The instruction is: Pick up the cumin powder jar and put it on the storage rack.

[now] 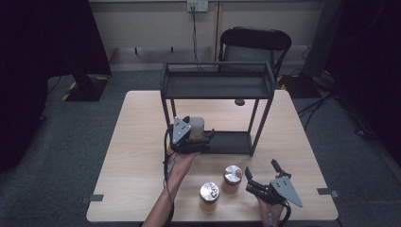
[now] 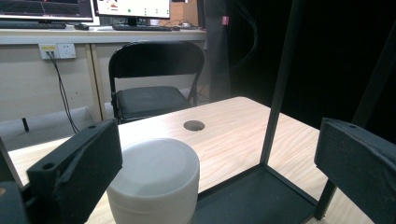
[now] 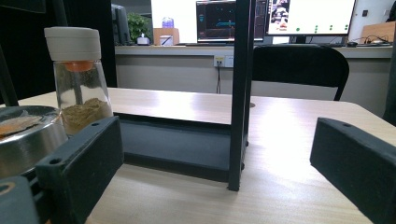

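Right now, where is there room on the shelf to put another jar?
The bottom shelf is bare right of the white-capped jar, up to the rack's right legs. The top shelf looks bare too. It is crowded at the rack's left end, where the left hand-held gripper stands open around that jar.

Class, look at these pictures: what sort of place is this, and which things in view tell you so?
Probably a lab or office workroom set up for recording handling trials: computer monitors on a long desk along the wall, a folding chair, and a wooden table with a small black shelf rack.
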Demonstrator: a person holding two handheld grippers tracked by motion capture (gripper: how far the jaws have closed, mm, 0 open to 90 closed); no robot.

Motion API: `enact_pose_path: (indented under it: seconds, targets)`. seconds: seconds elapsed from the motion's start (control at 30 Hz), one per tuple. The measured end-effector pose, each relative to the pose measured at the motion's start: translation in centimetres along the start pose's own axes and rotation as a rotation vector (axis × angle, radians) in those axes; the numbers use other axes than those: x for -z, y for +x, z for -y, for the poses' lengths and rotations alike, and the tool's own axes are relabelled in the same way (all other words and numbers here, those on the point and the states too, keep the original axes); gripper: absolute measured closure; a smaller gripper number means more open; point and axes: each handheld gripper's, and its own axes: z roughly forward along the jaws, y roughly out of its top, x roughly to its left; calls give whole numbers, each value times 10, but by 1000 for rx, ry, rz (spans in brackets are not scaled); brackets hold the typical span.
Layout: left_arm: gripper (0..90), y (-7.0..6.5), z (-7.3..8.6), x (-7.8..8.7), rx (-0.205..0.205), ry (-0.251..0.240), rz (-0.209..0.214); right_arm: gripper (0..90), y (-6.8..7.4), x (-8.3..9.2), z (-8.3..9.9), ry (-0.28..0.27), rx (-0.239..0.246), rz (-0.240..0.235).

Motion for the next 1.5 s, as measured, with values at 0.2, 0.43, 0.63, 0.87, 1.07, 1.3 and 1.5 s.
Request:
enact_pose_path:
  seconds: [0.2,0.43,0.63,0.87,1.07,1.3,1.5]
  targets:
    - [2,1,-3,6,-21,-6,10,17,0,0,0,0,1,0]
    - [0,2,1,20,-31,-33,0,15,0,0,0,0,1,1]
    - [0,4,5,31,-27,-52,-20,15,1,0,0,0,1,2]
    - [0,8,8,42,-20,-66,-20,15,1,0,0,1,0,3]
    - [0,8,10,53,-39,-87,-27,0,-1,0,0,0,0,-10]
    - [0,8,18,68,-38,-109,-55,0,-3,0,0,-1,0,-20]
    - [0,7,24,81,-23,-135,-83,0,-3,0,0,1,-2,-19]
